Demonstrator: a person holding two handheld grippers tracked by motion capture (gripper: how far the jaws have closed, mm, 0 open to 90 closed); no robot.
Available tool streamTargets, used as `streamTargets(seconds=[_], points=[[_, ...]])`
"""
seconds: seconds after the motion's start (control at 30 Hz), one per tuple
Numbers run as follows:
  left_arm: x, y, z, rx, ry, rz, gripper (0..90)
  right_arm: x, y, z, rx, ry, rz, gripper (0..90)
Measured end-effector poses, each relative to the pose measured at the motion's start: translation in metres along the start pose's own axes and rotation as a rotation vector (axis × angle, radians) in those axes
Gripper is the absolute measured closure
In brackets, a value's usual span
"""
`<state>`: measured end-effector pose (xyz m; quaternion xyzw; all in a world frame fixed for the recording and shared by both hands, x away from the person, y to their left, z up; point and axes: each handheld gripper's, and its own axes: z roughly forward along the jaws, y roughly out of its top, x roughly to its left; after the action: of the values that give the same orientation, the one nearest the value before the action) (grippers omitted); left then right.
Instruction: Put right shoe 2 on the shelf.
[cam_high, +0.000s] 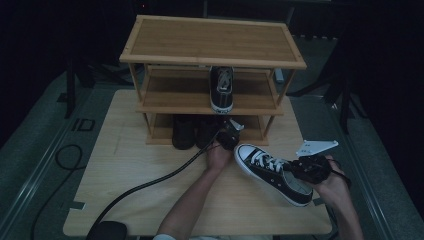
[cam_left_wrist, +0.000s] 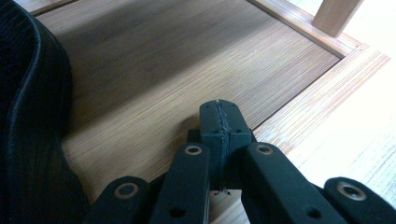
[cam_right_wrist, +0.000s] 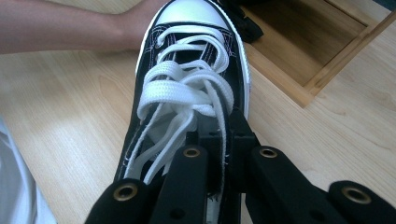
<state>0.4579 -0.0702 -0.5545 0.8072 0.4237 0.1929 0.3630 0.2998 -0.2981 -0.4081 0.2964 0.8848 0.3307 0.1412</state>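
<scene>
right claw (cam_right_wrist: 219, 140) pinching the sneaker (cam_high: 272, 172) by its collar on the worktop (cam_high: 150, 175); left claw (cam_left_wrist: 219, 122) pressed together, empty (at the rack's (cam_high: 210, 42) bottom shelf). next we lift it beside its mate (cam_high: 221, 87).

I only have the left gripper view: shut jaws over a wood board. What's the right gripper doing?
Observer: The right gripper is shut on a black sneaker, at its upper edge by the laces.
Operator: Where's that sneaker?
Observer: In front of the rack, toe beside the left hand.
Operator: Anything on the rack?
Observer: A matching sneaker on the middle shelf, dark shoes on the bottom one.
</scene>
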Motion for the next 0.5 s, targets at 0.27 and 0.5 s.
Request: streamTargets(seconds=[0.27,0.5], points=[[0.0,0.0,0.0,0.003,0.0,0.001,90.0,0.001,0.005,-0.003,-0.012,0.023,-0.017,88.2],[0.0,0.0,0.0,0.002,0.0,-0.002,90.0,0.002,0.013,-0.006,-0.029,0.049,-0.03,88.2]])
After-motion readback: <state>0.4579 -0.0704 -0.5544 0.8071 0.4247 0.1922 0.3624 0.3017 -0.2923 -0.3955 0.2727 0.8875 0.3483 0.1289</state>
